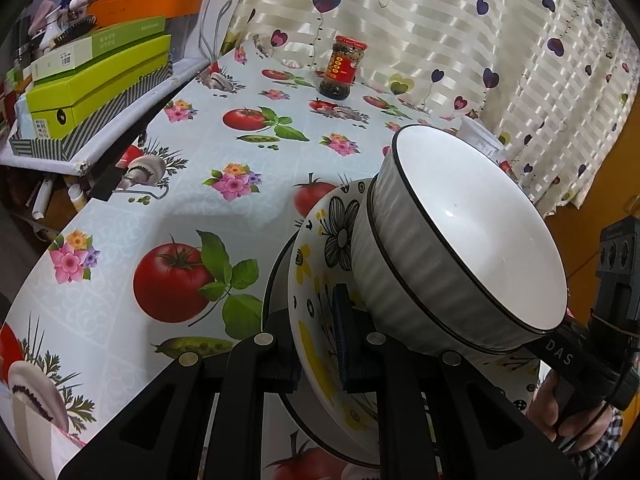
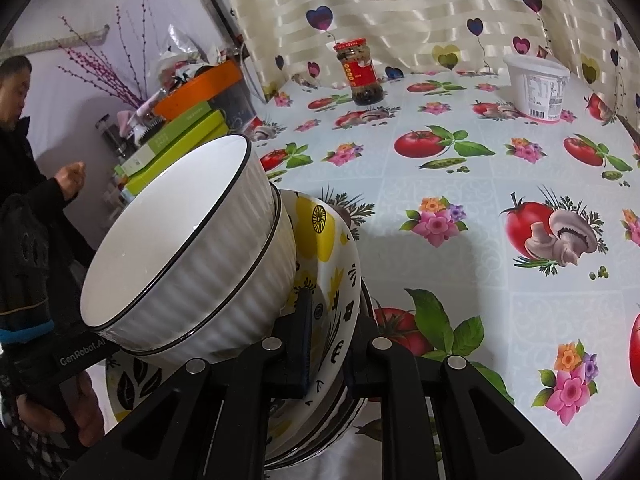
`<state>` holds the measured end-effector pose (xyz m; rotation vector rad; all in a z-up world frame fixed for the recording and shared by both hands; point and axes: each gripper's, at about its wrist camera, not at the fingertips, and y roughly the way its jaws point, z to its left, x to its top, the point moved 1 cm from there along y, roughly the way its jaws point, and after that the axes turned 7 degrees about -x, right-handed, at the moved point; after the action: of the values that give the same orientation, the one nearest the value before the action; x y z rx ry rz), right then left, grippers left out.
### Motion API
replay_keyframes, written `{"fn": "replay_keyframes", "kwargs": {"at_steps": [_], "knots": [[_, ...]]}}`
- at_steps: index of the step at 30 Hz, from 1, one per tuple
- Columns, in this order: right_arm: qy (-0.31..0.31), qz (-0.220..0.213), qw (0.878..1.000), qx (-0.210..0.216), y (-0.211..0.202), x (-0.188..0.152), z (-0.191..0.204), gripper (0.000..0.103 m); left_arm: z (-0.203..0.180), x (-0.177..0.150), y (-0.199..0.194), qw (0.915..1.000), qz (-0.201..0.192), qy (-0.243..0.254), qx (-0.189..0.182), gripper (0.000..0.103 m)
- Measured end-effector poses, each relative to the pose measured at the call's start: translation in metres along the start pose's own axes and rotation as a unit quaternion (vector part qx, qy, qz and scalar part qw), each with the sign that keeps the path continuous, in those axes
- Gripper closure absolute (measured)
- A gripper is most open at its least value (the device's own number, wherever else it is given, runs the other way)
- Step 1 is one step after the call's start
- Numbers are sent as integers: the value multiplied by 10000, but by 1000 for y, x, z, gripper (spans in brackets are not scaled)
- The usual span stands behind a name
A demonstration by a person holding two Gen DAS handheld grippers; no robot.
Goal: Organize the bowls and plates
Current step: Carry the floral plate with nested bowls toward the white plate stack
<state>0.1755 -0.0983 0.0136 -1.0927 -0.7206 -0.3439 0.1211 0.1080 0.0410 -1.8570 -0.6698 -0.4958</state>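
Note:
A stack of flower-patterned plates (image 1: 316,344) carries two nested white ribbed bowls (image 1: 472,232) with black rims. My left gripper (image 1: 316,344) is shut on the left rim of the plate stack. My right gripper (image 2: 326,344) is shut on the right rim of the same plates (image 2: 340,292), with the bowls (image 2: 180,240) to its left. The stack is held between both grippers, tilted, above the tablecloth.
The table has a vegetable-print cloth (image 1: 180,208). A red-lidded sauce jar (image 2: 362,72) stands at the back near the curtain. A white tub (image 2: 538,88) sits at the back right. Green boxes (image 1: 92,80) and an orange basin (image 1: 148,2) crowd a shelf at left. A person (image 2: 20,152) stands at far left.

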Motion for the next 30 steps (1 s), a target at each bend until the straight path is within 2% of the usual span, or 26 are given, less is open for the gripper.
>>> {"fn": "replay_keyframes", "kwargs": {"at_steps": [7,30], "knots": [[41,28,10000,30,1,-1,-1,91,1,-1,0,10000,-40,51,-34,91],[263,666,9969,325,1,9,-9,90,4,-2,1,10000,-41,11,-82,90]]}}
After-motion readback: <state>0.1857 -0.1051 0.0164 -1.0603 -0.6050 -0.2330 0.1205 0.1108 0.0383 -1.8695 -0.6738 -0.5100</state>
